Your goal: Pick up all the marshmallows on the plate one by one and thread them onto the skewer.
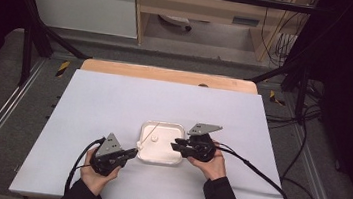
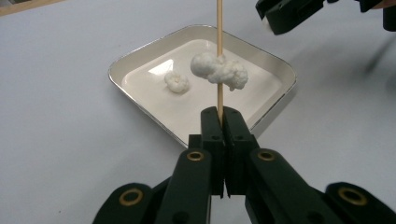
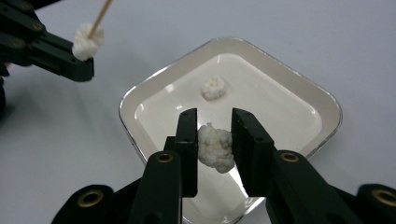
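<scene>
over the white dish (image 1: 159, 159) on the tabletop, we thread puffs onto a skewer (image 2: 219, 56)

left fingers (image 2: 219, 114) clamp the skewer, one puff (image 2: 219, 70) on; right fingers (image 3: 214, 135) pinch another (image 3: 215, 148); one piece (image 3: 213, 87) waits in the dish.

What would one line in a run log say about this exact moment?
left gripper: shut on skewer, fluffy piece threaded | right gripper: holding white piece over tray | one piece in tray

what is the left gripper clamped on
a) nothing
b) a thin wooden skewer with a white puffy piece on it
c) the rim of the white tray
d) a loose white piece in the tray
b: in the left gripper view the left gripper is shut on the wooden skewer, which runs through a white puffy piece above the tray.
</scene>
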The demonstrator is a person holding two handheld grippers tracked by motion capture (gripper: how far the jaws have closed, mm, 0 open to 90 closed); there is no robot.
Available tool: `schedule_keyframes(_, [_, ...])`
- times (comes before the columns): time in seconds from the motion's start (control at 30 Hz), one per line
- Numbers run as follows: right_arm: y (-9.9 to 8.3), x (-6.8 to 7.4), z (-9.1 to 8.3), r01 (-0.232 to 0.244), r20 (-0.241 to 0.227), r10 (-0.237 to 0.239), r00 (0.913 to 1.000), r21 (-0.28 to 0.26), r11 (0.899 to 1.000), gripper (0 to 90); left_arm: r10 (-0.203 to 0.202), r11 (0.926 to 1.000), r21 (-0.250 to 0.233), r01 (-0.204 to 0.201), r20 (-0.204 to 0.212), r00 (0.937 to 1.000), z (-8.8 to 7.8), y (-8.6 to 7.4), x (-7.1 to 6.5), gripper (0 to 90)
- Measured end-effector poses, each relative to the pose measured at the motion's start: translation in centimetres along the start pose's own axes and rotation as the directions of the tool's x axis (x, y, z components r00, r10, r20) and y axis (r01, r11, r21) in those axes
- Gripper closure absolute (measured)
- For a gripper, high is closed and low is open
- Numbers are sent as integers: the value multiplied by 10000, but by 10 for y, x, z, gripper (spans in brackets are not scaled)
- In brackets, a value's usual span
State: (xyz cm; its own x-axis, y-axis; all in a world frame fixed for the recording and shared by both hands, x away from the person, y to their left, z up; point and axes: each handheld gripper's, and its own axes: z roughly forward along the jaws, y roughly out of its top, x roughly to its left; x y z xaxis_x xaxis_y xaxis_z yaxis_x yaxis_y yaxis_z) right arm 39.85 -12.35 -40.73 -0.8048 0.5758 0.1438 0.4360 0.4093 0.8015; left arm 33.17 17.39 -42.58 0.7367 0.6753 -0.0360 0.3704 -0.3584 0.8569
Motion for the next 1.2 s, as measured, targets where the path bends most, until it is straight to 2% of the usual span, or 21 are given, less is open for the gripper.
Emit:
schedule_keyframes(0.13, [5, 0, -8, -233, -266, 218, 9994, -583, 9980, 732, 61, 10000, -1, -61, 53, 10000, 0, 0, -2, 888])
schedule_keyframes(0.27, [12, -1, -16, -606, -594, 533, 9968, -1276, 9900, 734, 178, 9998, 31, -178, 61, 9998, 0, 0, -3, 888])
schedule_keyframes(0.37, [16, -3, -21, -882, -850, 741, 9936, -1769, 9803, 734, 183, 9998, 0, -183, 98, 9998, 1, 1, -5, 888])
schedule_keyframes(0.57, [22, -5, -27, -1524, -1409, 1190, 9828, -2565, 9545, 736, 330, 9995, 9, -330, 156, 9993, 1, 1, -7, 888])
schedule_keyframes(0.77, [27, -8, -30, -1973, -1712, 1500, 9738, -3065, 9312, 738, 439, 9990, 13, -439, 215, 9988, 2, 1, -10, 889])
schedule_keyframes(0.87, [29, -8, -30, -2105, -1768, 1600, 9712, -3209, 9234, 739, 477, 9989, -29, -477, 266, 9985, 2, 1, -11, 889])
schedule_keyframes(1.07, [36, -8, -26, -2283, -2026, 1669, 9649, -3338, 9146, 741, 636, 9980, -53, -635, 338, 9974, 2, 2, -13, 888])
schedule_keyframes(1.2, [39, -7, -22, -2341, -2082, 1711, 9630, -3319, 9138, 743, 662, 9978, -61, -660, 342, 9972, 3, 2, -14, 889])
